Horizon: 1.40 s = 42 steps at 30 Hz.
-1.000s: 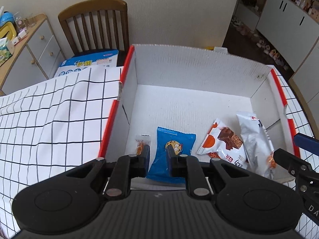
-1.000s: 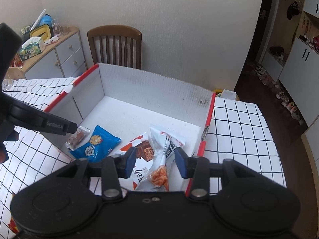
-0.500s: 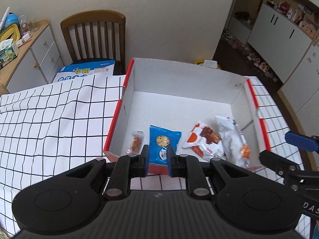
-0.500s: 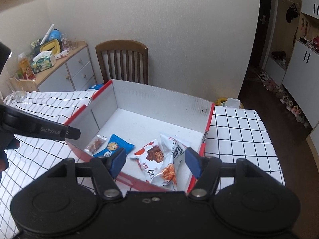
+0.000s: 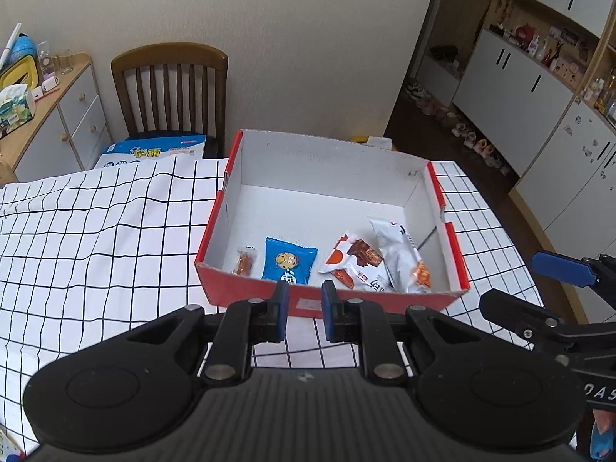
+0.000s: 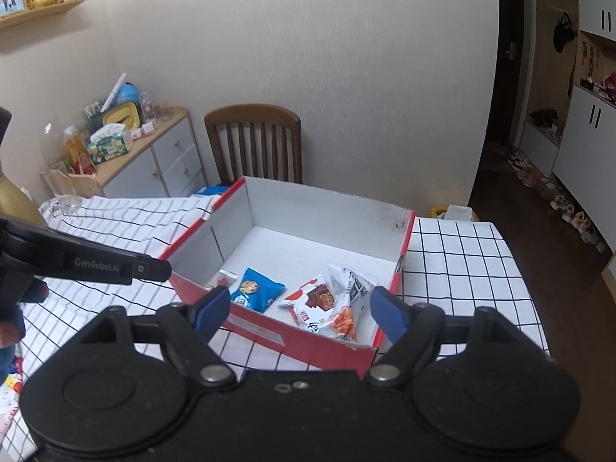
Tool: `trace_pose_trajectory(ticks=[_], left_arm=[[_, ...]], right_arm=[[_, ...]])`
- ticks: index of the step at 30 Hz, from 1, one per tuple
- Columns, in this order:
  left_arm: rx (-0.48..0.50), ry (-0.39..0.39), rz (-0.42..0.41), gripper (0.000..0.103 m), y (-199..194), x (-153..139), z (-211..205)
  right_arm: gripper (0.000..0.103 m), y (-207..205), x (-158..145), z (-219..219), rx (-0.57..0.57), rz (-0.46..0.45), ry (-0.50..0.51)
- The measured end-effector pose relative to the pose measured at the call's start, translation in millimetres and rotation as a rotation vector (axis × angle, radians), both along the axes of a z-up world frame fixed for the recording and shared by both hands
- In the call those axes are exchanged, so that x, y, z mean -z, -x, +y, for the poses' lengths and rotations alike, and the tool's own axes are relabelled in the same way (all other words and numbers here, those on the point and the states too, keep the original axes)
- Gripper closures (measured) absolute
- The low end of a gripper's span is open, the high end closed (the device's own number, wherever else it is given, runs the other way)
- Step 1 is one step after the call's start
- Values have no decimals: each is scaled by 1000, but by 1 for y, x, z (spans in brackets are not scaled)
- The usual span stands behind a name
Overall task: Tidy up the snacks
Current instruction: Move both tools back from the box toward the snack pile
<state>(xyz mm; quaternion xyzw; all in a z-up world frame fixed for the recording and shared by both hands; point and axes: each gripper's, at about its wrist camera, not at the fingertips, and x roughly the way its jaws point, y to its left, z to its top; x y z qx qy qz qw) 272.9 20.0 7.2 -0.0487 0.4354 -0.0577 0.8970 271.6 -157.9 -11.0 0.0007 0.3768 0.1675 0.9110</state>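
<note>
Four snacks lie in a row at the near end of the red and white box (image 5: pixel 419 188): a tiny orange snack (image 5: pixel 243 261), a blue cookie pack (image 5: pixel 289 258), a chocolate bar pack (image 5: pixel 356 260) and a silver pack (image 5: pixel 400 254). Both grippers hang above the near edge of the box with nothing in them; the left gripper (image 5: pixel 302 306) is almost shut, and the right gripper (image 6: pixel 296 308) is opening its jaws wide. It looks like a drop-off step is done, so the next move is probably to look for another snack on the checked tablecloth (image 5: pixel 96 238) and bring it to the box.
</note>
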Motion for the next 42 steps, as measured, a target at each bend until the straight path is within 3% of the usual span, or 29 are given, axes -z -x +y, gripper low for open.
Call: trace_pose_trajectory(ticks=[3, 6, 7, 8, 22, 24, 27, 29, 31, 35, 42], left_arm=[[3, -3, -22, 82, 15, -3, 1], [-5, -18, -55, 54, 31, -6, 3], [-8, -23, -73, 36, 38, -8, 4], [-10, -30, -90, 31, 44, -9, 4], [-62, 30, -69, 24, 121, 19, 24], [-75, 39, -61, 16, 130, 25, 26], [-92, 63, -35, 13, 143, 37, 28], [-109, 56, -15, 0, 147, 47, 29], [-132, 52, -13, 0, 153, 56, 30], [-144, 9, 15, 0, 159, 73, 30], [-134, -137, 4, 0, 161, 101, 32]], right_arm=[[20, 11, -4, -5, -9, -4, -21], [18, 23, -7, -10, -15, -8, -36], [16, 28, -8, -11, -21, -12, -39], [15, 33, -9, -12, -27, -17, -37], [1, 89, 12, -14, -93, -7, -37], [1, 95, 19, -13, -94, 5, -31], [0, 104, 30, -11, -93, 11, -10], [0, 110, 38, -12, -87, 15, -2], [0, 114, 46, -14, -81, 30, 2], [0, 119, 61, -17, -58, 61, 13], [2, 120, 93, -25, -1, 127, 21]])
